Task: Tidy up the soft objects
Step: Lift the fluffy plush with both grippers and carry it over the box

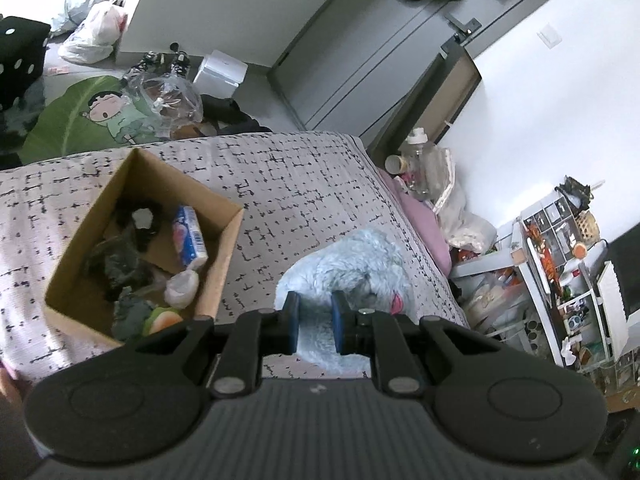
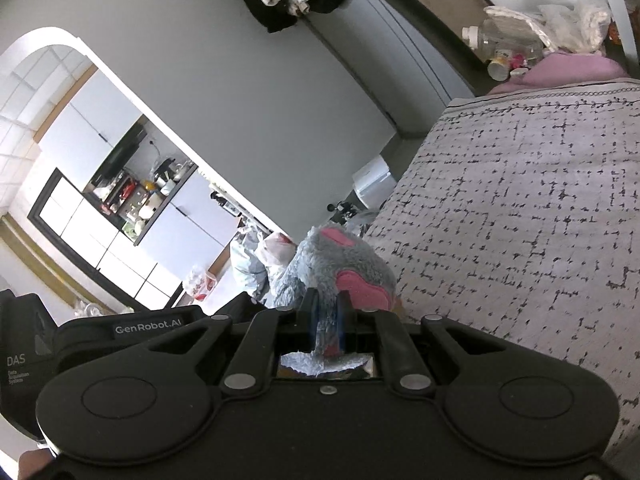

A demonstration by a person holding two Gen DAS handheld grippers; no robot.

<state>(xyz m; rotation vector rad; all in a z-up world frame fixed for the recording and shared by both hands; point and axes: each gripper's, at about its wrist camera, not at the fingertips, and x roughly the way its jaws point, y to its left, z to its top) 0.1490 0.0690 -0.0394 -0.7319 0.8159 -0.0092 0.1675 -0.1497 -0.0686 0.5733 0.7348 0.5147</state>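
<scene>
Left jaws: I read the left gripper point(image 1: 314, 320) as pinching the pale blue plush toy point(image 1: 344, 264); fur fills the gap between its 2 blue pads point(image 1: 292, 322).
Right jaws: the right gripper point(image 2: 326, 316) is pressed together on a narrow limb of the same toy, whose grey-blue body with pink patches point(image 2: 340, 268) sits just beyond the pads.
Toy position: in the left view it is over the near right part of the patterned bedspread point(image 1: 304, 184); I cannot tell whether it rests on it.
Box: the open cardboard box point(image 1: 224, 248) stands to the left of the toy, already holding small items.
Step in hand: I judge this as the 2-gripper carry of the toy.
Next move: shift both grippers left together, hold the toy over the box opening, then spread both jaws.
</scene>
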